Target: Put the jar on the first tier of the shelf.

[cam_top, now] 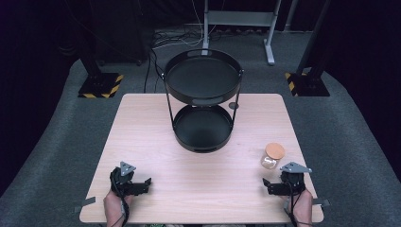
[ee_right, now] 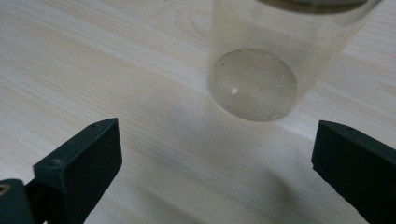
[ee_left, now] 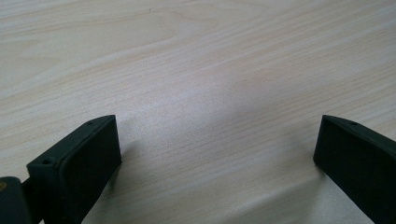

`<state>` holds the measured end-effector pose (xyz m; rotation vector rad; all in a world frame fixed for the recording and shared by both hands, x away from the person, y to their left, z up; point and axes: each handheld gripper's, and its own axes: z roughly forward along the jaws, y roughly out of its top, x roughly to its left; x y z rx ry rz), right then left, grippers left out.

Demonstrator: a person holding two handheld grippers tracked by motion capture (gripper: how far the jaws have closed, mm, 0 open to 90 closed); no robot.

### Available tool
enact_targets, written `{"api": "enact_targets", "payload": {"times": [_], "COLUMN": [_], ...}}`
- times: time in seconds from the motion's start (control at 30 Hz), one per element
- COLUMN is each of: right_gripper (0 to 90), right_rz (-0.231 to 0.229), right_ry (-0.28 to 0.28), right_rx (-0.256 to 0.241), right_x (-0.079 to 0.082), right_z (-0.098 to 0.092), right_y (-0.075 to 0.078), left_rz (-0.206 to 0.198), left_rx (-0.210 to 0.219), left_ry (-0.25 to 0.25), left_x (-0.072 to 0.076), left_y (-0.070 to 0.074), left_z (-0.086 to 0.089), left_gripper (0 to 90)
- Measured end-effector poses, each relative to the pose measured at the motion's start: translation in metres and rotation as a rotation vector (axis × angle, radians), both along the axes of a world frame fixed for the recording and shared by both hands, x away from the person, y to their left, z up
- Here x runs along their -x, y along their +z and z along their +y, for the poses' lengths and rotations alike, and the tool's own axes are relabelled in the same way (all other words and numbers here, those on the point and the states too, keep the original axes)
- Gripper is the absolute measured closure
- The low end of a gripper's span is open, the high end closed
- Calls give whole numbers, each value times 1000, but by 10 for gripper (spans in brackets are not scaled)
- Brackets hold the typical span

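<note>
Wooden table [cam_top: 198, 175], right gripper [ee_right: 215, 154] wide open before jar [ee_right: 261, 70], left gripper [ee_left: 217, 149] wide, empty.

Both grippers rest low in the high view: the left gripper [cam_top: 142, 185] at lower left, the right gripper [cam_top: 270, 186] at lower right, jaws spread wide.

The tabletop [cam_top: 142, 142] is seen as pale wood with fine straight grain, finished matt. The jar [ee_right: 261, 60] is shown as clear glass or plastic (which of the two cannot be told), smooth and glossy, capped by a cork-coloured lid [cam_top: 274, 151]. The two-tier tray stand [cam_top: 203, 78] is rendered in black metal, softly sheened. Matt black plastic is seen on the right gripper [ee_right: 215, 177].
</note>
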<state>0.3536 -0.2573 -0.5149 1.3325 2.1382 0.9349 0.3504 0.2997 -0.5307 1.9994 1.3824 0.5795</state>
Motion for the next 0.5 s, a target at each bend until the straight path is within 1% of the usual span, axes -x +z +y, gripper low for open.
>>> {"api": "enact_targets", "payload": {"times": [0.23,0.37,0.5], "right_gripper": [9,8,9], "right_rz": [-12,-19,-19], "right_ry": [-12,-23,-21], "right_rx": [10,-17,-11], "right_x": [-11,-17,-24], "right_z": [0,-2,-1], "right_y": [7,12,15], "left_rz": [1,1,1], "left_rx": [1,1,1], "left_ry": [-2,-2,-2], "left_x": [0,0,0], "left_y": [0,0,0], "left_z": [0,0,0], "left_gripper": [4,5,5]}}
